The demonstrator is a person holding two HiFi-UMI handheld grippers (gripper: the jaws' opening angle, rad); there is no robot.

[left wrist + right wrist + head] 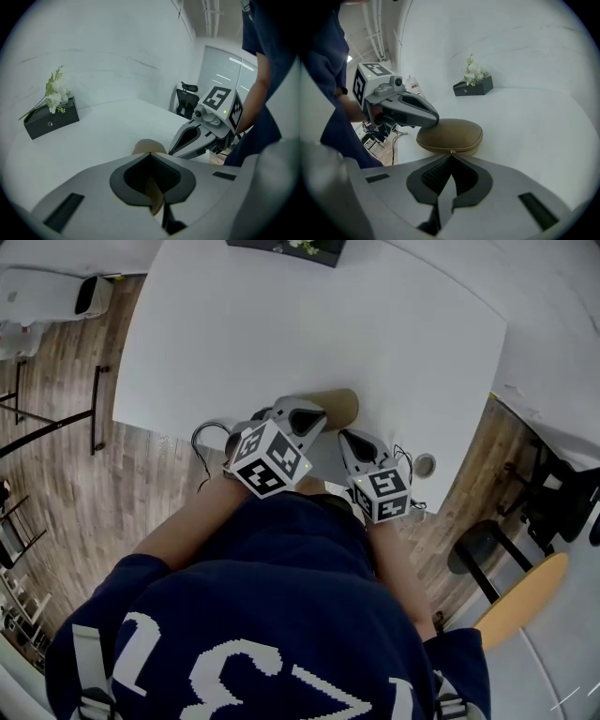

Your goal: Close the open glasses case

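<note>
The tan oval glasses case (450, 136) lies near the front edge of the white table (281, 324) with its lid down on its base. It also shows as the case (339, 405) in the head view and as the case (149, 146) just past my left jaws. My left gripper (429, 119) is shut, and its tip rests on the case's top at the left end. My right gripper (451, 153) is shut too, with nothing in it, just short of the case's near rim. From above, the left gripper (314, 416) and right gripper (345, 435) sit side by side.
A black box with white flowers (473, 87) stands at the table's far edge. A small round fitting (424, 465) sits in the table's near right corner. Cables (211, 432) hang at the front edge. A wooden stool (520, 601) and a black office chair (187, 101) stand on the floor.
</note>
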